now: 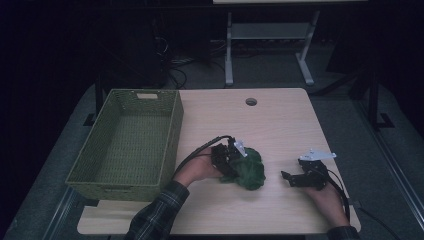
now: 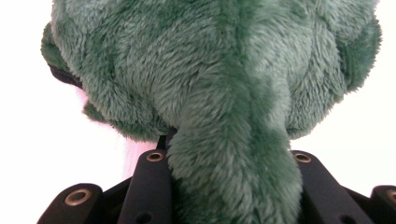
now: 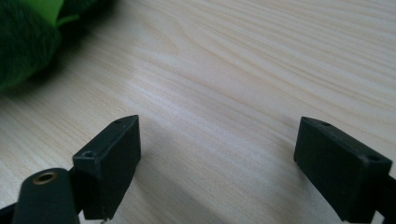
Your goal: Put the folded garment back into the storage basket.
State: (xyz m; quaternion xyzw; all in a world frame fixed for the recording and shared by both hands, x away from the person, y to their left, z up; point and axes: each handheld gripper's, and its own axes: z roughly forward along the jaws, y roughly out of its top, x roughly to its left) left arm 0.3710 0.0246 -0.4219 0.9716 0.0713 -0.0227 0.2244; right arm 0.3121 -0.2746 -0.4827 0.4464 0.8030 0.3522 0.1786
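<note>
The left gripper [image 1: 235,159] has its two black jaws closed on a fuzzy limb of a green plush toy [image 1: 248,168], which rests near the middle of the light wooden table [image 1: 280,125]. The left gripper view shows the clamp up close: the furry limb [image 2: 233,177] fills the gap between the jaws, with the toy's rounded body bulging above it. The right gripper [image 1: 286,176] sits low over the table to the right of the toy, apart from it, with jaws spread wide and nothing between them; its own view shows bare wood grain between the jaws and the toy's green edge [image 3: 28,37] at the upper left corner. The high view alone takes in a woven green basket [image 1: 127,145] at the table's left side and a plaid sleeve [image 1: 155,215] on the left arm. No readable writing appears anywhere.
</note>
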